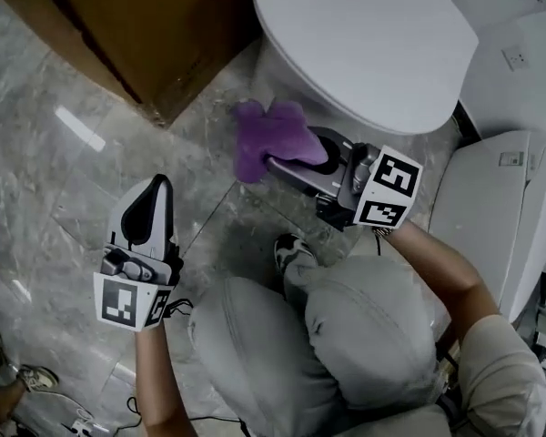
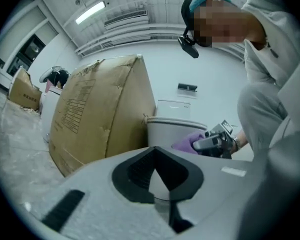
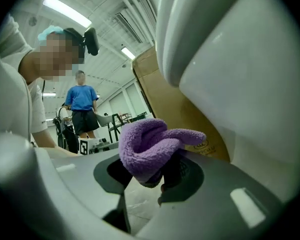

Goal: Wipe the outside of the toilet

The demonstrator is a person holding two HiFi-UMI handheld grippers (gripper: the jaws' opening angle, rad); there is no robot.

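Spreading under everything is a grey marbled tile floor (image 1: 55,180), glossy enough to throw back the ceiling lights. On it stands the white toilet (image 1: 364,53), its lid down. A big brown cardboard box (image 1: 146,25) stands close beside the bowl on one side. On the other side is a second white fixture (image 1: 491,217).

The person crouches in front of the bowl in grey trousers, one knee (image 1: 364,326) bent up and a shoe (image 1: 291,248) planted on the tiles just short of the toilet's base.

The right tool (image 1: 296,164) reaches in low toward the bowl, and its jaws are clamped on a bunched purple cloth (image 1: 268,139). The cloth bulges out past the tips and sits under the rim, at the bowl's outer wall on the side facing the box. Whether the fabric is actually pressed onto the porcelain I cannot tell from here.

The left tool (image 1: 155,194) hangs well apart from the toilet, over open floor, pointing toward the box. Its two dark pads meet at the tips with nothing between them.

Far back in the room, in the right gripper view, a person in a blue shirt (image 3: 82,109) stands near some chairs.
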